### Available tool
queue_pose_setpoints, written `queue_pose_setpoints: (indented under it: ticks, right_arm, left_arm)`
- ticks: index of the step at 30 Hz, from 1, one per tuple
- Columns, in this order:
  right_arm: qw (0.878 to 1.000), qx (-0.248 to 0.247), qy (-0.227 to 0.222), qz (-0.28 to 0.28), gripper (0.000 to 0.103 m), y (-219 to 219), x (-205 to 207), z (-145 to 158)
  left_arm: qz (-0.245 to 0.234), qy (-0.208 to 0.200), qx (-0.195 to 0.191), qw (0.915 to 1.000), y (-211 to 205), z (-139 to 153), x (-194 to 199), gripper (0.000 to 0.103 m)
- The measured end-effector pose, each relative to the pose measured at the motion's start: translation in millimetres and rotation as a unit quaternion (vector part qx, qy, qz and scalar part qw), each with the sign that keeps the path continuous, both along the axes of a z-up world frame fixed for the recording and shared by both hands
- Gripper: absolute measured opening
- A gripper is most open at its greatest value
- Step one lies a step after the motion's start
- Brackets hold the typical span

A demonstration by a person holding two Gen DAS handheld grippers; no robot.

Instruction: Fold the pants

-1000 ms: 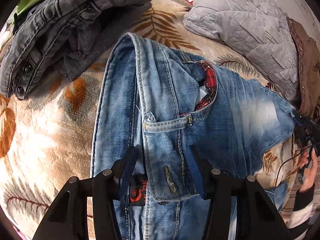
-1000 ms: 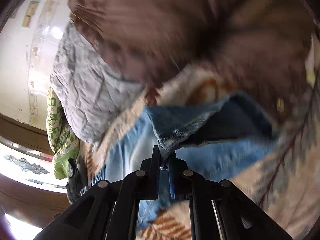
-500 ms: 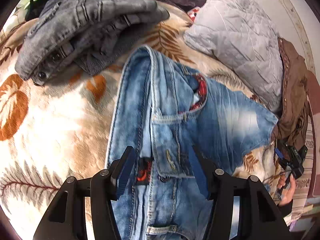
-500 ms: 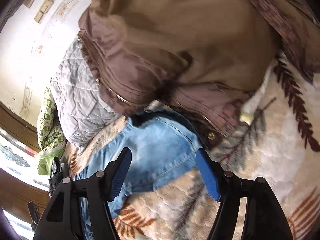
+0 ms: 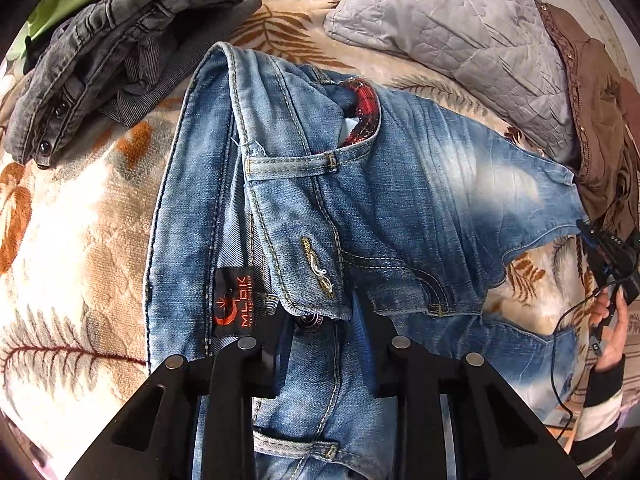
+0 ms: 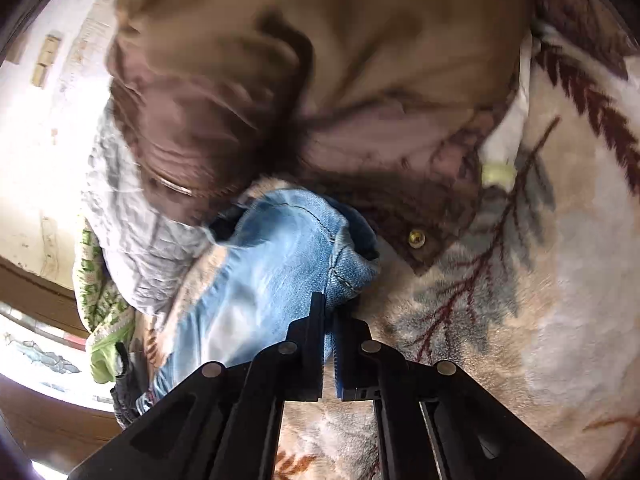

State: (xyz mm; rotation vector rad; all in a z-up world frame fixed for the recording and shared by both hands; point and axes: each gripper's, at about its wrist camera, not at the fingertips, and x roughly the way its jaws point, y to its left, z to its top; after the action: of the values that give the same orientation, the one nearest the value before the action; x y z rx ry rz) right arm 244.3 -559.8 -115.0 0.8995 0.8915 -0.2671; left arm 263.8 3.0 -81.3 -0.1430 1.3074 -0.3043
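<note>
Blue jeans (image 5: 400, 200) lie partly folded on a leaf-patterned blanket (image 5: 72, 216), waistband and fly toward me. My left gripper (image 5: 320, 320) is over the waistband by the button, its jaws narrowed around the flap of denim. In the right wrist view, my right gripper (image 6: 329, 312) is shut on the edge of the jeans (image 6: 280, 256) at their far right side. The right gripper also shows in the left wrist view (image 5: 608, 256), held by a hand.
Grey corduroy pants (image 5: 120, 48) lie bunched at the back left. A grey quilted pillow (image 5: 452, 32) and a brown jacket (image 5: 592, 112) lie at the back right. The jacket (image 6: 320, 80) sits just beyond the right gripper. A wall (image 6: 40, 120) is behind.
My right gripper opened half a second ago and has shut on the jeans' edge again. My left gripper has narrowed its jaws around the waistband flap and moved closer to it.
</note>
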Motion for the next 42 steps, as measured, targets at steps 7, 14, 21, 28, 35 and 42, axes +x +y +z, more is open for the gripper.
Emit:
queue_pose_setpoints:
  ticks: [7,14,21,28,35,42]
  right_arm:
    - [0.996,0.009,0.09,-0.024,0.003,-33.2,-28.7,-49.8]
    - [0.997,-0.031,0.068,-0.023,0.02,-45.5,-60.1,4.4]
    - [0.991,-0.112,0.04,0.059,0.054,-44.9,-48.6,58.8]
    - [0.962,-0.227,0.067,0.137,0.055,8.7,37.1,35.1]
    - [0.944,-0.274,0.1,0.155,0.059,20.3,88.6,-2.2]
    - [0.93,-0.315,0.13,0.139,0.009,12.6,88.5,-3.5]
  left_arm:
    - [0.018,0.027,0.002,0.9995,-7.6,-18.3,7.0,0.027]
    - [0.012,-0.009,-0.018,0.9997,25.2,25.7,-14.2,0.027]
    - [0.018,-0.039,0.017,0.9989,11.6,57.6,20.1,0.056]
    - [0.068,-0.005,0.013,0.9976,-0.5,33.4,88.9,0.055]
    - [0.099,0.029,0.019,0.9944,5.9,4.2,134.7,0.056]
    - [0.1,0.023,-0.017,0.9945,-13.6,-6.5,159.9,0.018]
